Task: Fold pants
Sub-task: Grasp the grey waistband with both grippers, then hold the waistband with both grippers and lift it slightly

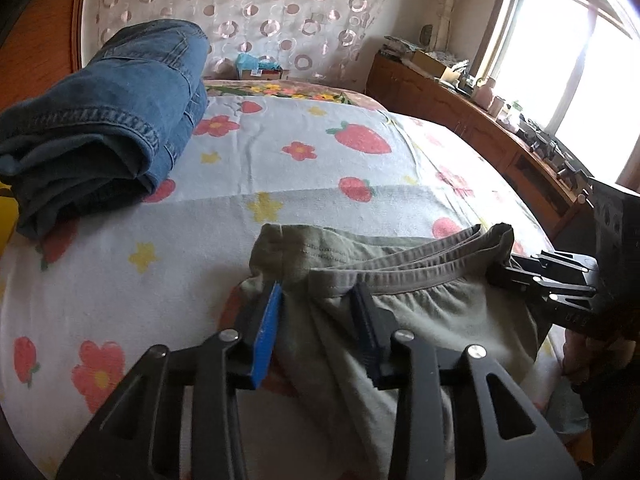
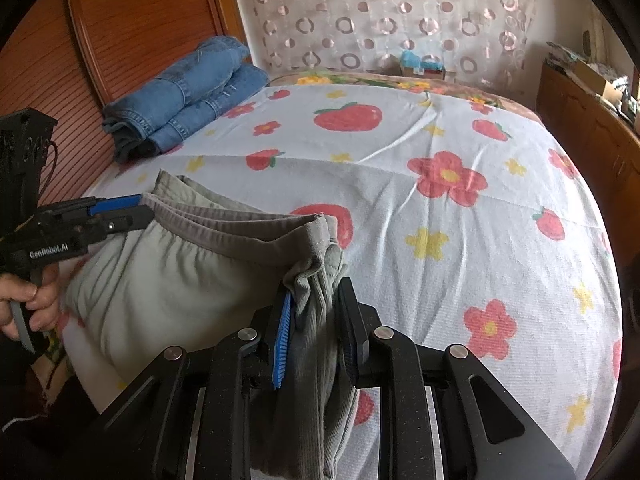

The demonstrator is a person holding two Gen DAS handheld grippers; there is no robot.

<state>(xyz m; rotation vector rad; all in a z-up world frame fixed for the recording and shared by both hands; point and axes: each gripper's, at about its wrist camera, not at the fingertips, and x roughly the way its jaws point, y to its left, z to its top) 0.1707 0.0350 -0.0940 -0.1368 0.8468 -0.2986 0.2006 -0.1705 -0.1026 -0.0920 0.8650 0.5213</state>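
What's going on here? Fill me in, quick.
A person is folding clothes on a bed with a strawberry-print sheet, holding a hand-held gripper in each hand. The left hand-held gripper and the right hand-held gripper each pinch one end of the waistband of grey-green pants, which lie at the near edge of the bed. The waistband is stretched between them. Folded blue jeans already sit at the far corner, by the wooden headboard.

Olive-grey pants [image 2: 168, 280]; strawberry-and-flower-printed white bedsheet [image 2: 460, 208].
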